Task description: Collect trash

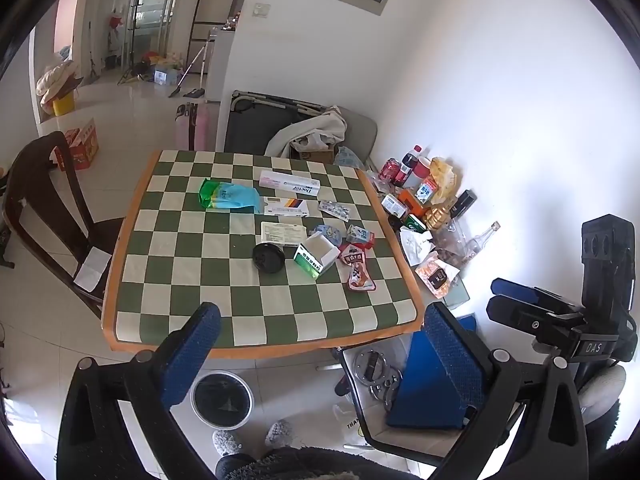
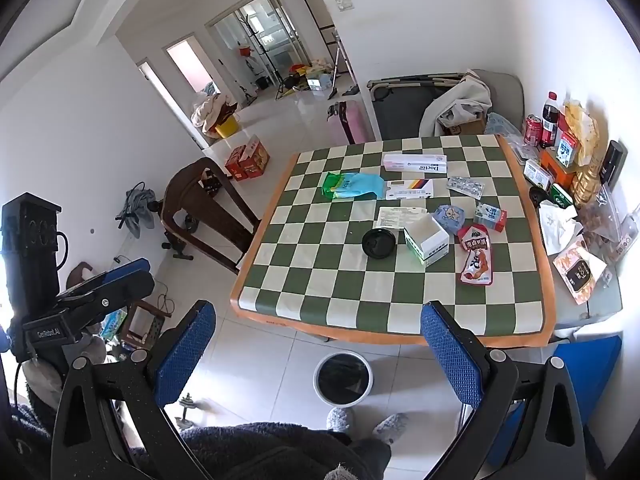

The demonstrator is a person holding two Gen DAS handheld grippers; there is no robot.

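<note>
Desk (image 1: 132,248): before you, with a chair (image 1: 48,200) at its left edge.
Bin (image 1: 222,400): on the floor below your near edge.
Lid (image 1: 268,258): mid-desk, an open box (image 1: 316,258) just right of it.
Wrapper (image 1: 360,276): right of your box, toward the right edge.
Long box (image 1: 289,185): near your far edge.

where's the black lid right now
The black lid lies near the middle of the checkered table in both wrist views, just left of the open green-and-white box and below the white leaflet.

Bright daylight; white wall (image 1: 500,92) glares at right; fisheye bends edges, dark corners; worktop (image 1: 260,280) sharp.
</note>
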